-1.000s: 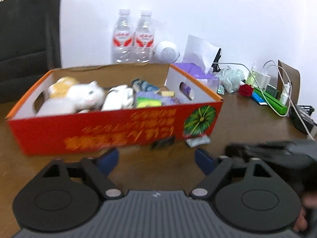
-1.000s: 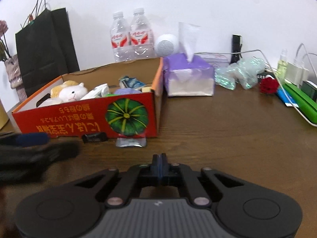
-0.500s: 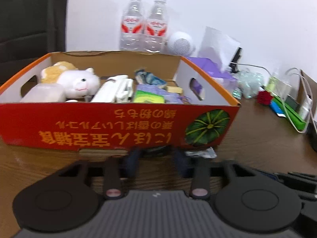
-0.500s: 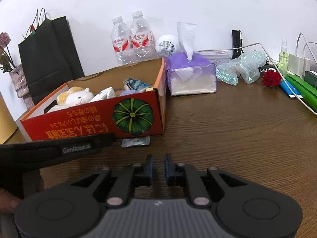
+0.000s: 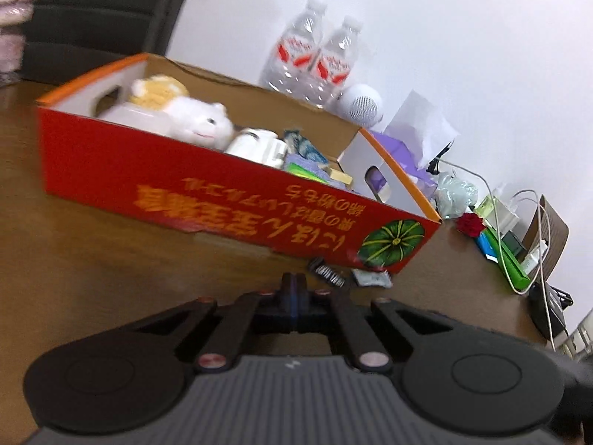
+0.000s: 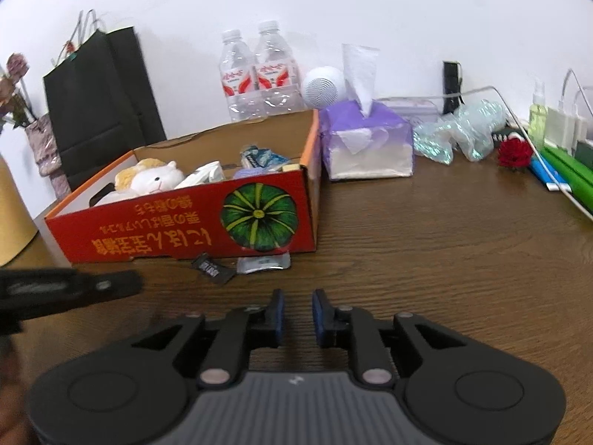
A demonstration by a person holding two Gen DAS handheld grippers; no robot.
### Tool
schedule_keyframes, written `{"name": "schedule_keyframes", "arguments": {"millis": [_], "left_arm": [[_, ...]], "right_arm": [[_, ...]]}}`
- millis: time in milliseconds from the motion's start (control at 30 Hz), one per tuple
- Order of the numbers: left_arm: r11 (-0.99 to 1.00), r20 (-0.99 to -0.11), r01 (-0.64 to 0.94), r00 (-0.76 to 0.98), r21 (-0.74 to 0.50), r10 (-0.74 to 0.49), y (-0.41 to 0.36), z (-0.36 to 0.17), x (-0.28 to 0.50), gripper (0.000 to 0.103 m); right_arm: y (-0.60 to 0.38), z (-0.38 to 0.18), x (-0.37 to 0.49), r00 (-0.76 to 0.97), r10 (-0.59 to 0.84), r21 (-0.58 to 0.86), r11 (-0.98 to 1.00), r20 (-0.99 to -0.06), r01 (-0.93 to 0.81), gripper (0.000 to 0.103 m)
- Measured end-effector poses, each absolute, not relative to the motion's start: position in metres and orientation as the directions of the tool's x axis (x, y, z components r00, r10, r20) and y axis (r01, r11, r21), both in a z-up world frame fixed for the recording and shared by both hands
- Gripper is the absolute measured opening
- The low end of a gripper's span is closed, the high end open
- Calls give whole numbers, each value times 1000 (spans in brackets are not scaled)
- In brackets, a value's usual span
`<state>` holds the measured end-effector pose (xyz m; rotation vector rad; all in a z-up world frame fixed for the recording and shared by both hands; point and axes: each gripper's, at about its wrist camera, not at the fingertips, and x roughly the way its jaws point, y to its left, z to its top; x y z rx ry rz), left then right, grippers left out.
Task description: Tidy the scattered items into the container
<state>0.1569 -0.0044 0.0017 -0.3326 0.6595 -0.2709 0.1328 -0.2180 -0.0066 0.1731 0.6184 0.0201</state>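
A red cardboard box (image 6: 185, 230) (image 5: 207, 200) stands on the wooden table and holds a plush toy (image 6: 148, 180), a white item and small packets. A small black packet (image 6: 213, 269) (image 5: 326, 270) and a silver sachet (image 6: 264, 262) (image 5: 372, 278) lie on the table against the box's front. My left gripper (image 5: 293, 289) is shut and empty, tilted, just short of the black packet. It also shows at the left of the right wrist view (image 6: 74, 287). My right gripper (image 6: 297, 306) is partly open and empty, a little in front of both packets.
Behind the box stand two water bottles (image 6: 259, 74), a white round speaker (image 6: 323, 87) and a purple tissue pack (image 6: 367, 141). A crumpled plastic bag (image 6: 459, 128), a red rose (image 6: 514, 151), chargers and cables sit at the right. A black paper bag (image 6: 100, 100) stands at the back left.
My left gripper has closed from wide open to shut and has tilted, with nothing in it. My right gripper has opened from shut to a small gap.
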Motion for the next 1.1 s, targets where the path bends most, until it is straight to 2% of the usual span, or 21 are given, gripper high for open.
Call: {"name": "schedule_keyframes", "arguments": {"millis": [33, 67, 100, 267, 367, 433, 467, 500, 533, 567, 600, 733, 900, 967, 1100], "left_arm": [[913, -542, 139, 767, -384, -345, 2, 4, 149, 0], [914, -532, 135, 776, -382, -338, 7, 6, 143, 0], [915, -525, 134, 784, -379, -332, 11, 8, 139, 0], [913, -513, 168, 782, -372, -353, 12, 11, 138, 3], [919, -523, 168, 779, -356, -345, 10, 7, 139, 4], [919, -533, 169, 771, -356, -348, 9, 5, 140, 10], [922, -539, 161, 771, -351, -340, 9, 4, 140, 26], [925, -542, 158, 771, -346, -335, 9, 3, 140, 48], [926, -542, 162, 771, -342, -335, 8, 2, 140, 56], [925, -537, 174, 772, -337, -341, 6, 1, 140, 67], [923, -529, 196, 771, -331, -354, 3, 2, 141, 74], [930, -512, 261, 780, -258, -360, -22, 7, 156, 76], [913, -569, 256, 719, -319, -400, -54, 7, 195, 77], [930, -623, 198, 696, -310, -356, -71, 2, 206, 78], [975, -624, 129, 752, -178, -214, -96, -3, 209, 79]], "right_arm": [[-214, -6, 132, 818, 73, 156, 988, -571, 21, 31], [-210, -5, 131, 822, 77, 144, 990, -564, 6, 51], [-206, -4, 131, 829, 83, 134, 991, -553, -10, 62], [-186, 3, 168, 830, 42, 55, 998, -556, -14, 59], [-185, -4, 190, 800, 19, 85, 996, -599, 39, 49], [-178, -8, 192, 795, -15, 35, 998, -607, 45, 45], [-176, -8, 191, 795, -13, 15, 1000, -607, 28, 39], [-177, -8, 189, 796, 9, 25, 1000, -606, 7, 37], [-178, -9, 188, 796, 19, 26, 1000, -606, -4, 36], [-180, -8, 186, 796, 25, 21, 1000, -605, -15, 27], [-182, -8, 185, 796, 31, 17, 1000, -604, -26, 26], [-189, -7, 176, 795, 62, 11, 998, -604, -69, 25], [-209, -7, 155, 794, 93, 42, 995, -601, -85, 25], [-220, -6, 145, 796, 117, 94, 993, -594, -75, 25], [-232, -6, 135, 801, 118, 140, 989, -587, -44, 24]]}}
